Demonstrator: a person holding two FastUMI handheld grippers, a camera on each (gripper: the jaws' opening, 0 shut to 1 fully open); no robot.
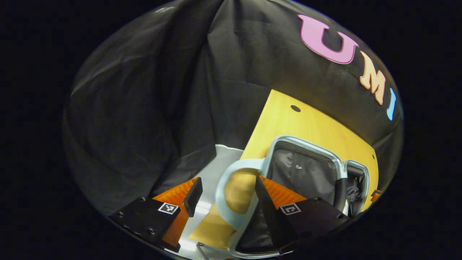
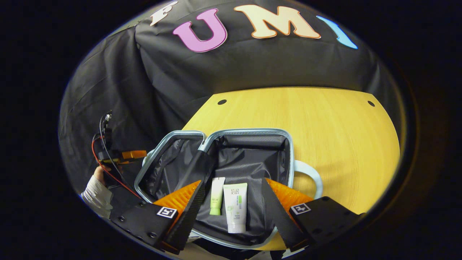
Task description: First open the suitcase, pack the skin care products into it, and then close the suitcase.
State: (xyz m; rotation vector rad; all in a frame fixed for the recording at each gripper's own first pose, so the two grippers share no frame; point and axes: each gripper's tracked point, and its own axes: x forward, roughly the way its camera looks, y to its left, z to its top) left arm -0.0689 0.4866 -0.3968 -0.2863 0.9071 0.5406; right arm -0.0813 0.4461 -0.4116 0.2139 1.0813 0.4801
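The small suitcase (image 2: 231, 159) lies open on the wooden table (image 2: 343, 122), its two halves spread flat with a pale blue rim and dark fabric lining. Inside the larger half lie two skin care tubes, a slim green one (image 2: 217, 195) and a wider white one (image 2: 235, 206), side by side and nearly touching. The right gripper (image 2: 231, 213) hovers above them with its jaws apart, holding nothing. In the left gripper view, the left gripper (image 1: 225, 206) is also spread open, and the pale blue handle (image 1: 231, 195) of the case sits between its fingers, though I cannot tell if a finger touches it. The shell looks light and fairly stiff, while the lining is soft and may crease. For closing, I think the rim or the handle gives the firmest hold; the smooth shell could slip.
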